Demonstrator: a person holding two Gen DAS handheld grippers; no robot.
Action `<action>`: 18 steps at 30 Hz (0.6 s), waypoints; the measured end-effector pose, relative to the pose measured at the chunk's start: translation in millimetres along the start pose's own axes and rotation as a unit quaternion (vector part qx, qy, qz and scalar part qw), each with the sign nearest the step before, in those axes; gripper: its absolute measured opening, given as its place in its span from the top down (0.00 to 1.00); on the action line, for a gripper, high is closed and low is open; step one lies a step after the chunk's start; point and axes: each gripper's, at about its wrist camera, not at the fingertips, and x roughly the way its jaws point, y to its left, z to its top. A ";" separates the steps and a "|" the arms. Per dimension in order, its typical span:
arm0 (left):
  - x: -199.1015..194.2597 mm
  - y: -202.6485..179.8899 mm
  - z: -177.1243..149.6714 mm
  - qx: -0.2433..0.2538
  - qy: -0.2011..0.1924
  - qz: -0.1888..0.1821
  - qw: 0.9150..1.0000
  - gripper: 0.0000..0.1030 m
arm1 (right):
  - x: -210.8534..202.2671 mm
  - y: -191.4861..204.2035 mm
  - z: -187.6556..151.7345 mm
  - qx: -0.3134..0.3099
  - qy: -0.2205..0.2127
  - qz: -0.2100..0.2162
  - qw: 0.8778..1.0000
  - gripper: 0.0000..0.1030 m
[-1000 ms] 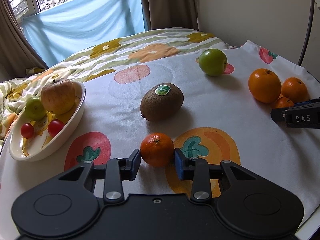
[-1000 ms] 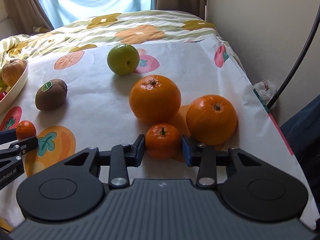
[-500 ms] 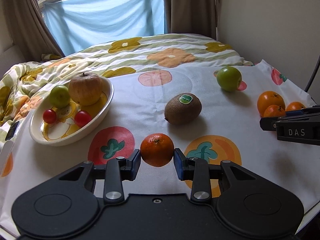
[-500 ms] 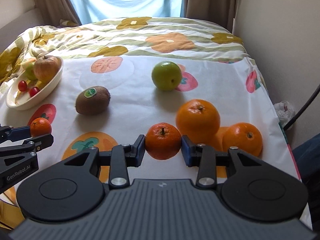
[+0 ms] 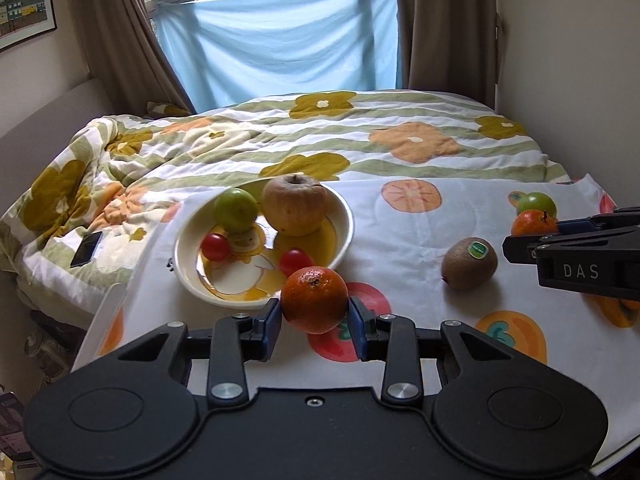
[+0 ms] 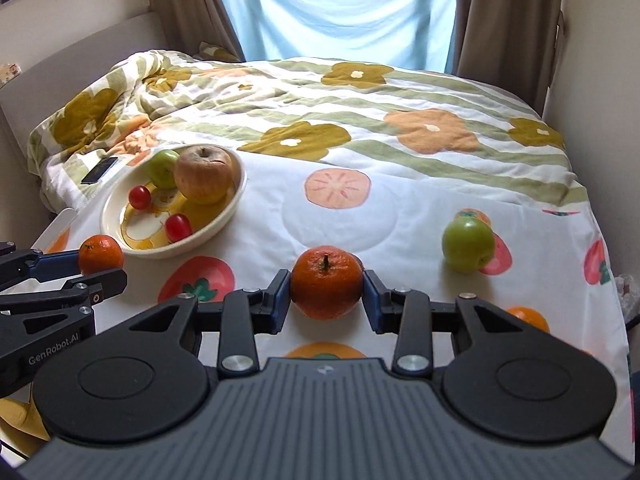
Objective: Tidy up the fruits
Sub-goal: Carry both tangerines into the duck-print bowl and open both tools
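Tangerines carried toward the bowl, one in each gripper.

Left wrist view: the left gripper (image 5: 314,325) pinches a tangerine (image 5: 314,299) above the bowl's (image 5: 345,216) near rim. Inside lie an apple (image 5: 295,204), a green fruit (image 5: 235,209) and two cherry tomatoes (image 5: 215,246); the drop, I judge, needs the bare middle. A kiwi (image 5: 469,263) sits toward the cloth's right edge. Right wrist view: the right gripper (image 6: 326,305) pinches a second tangerine (image 6: 326,282) over the cloth's middle, well short of the bowl; the left gripper stands partly between. A green apple (image 6: 467,244) and an orange (image 6: 527,319) wait near the right edge.
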 end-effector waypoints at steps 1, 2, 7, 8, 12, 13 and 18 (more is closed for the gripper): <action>1.0 8.1 2.7 -0.002 -0.001 0.004 1.000 0.62 | 2.9 5.9 4.4 -0.002 -0.001 0.003 1.000 0.49; 2.0 14.4 4.9 -0.003 -0.002 0.008 1.000 0.62 | 5.7 12.2 8.7 -0.004 -0.001 0.005 1.000 0.49; 12.7 49.5 17.5 0.001 -0.002 0.019 1.000 0.62 | 21.1 42.8 29.3 -0.007 0.001 0.016 1.000 0.49; 15.9 56.2 20.2 0.003 -0.002 0.019 1.000 0.62 | 24.5 48.6 33.1 -0.007 0.001 0.017 1.000 0.49; 30.7 77.4 30.3 0.012 0.001 0.015 1.000 0.62 | 40.8 72.1 47.3 -0.009 0.004 0.017 1.000 0.49; 35.4 82.1 32.9 0.014 0.002 0.012 1.000 0.62 | 44.9 77.5 50.6 -0.008 0.005 0.017 1.000 0.49; 59.1 99.3 40.0 0.024 0.012 -0.002 1.000 0.62 | 67.7 97.9 61.1 -0.002 0.015 0.014 1.000 0.49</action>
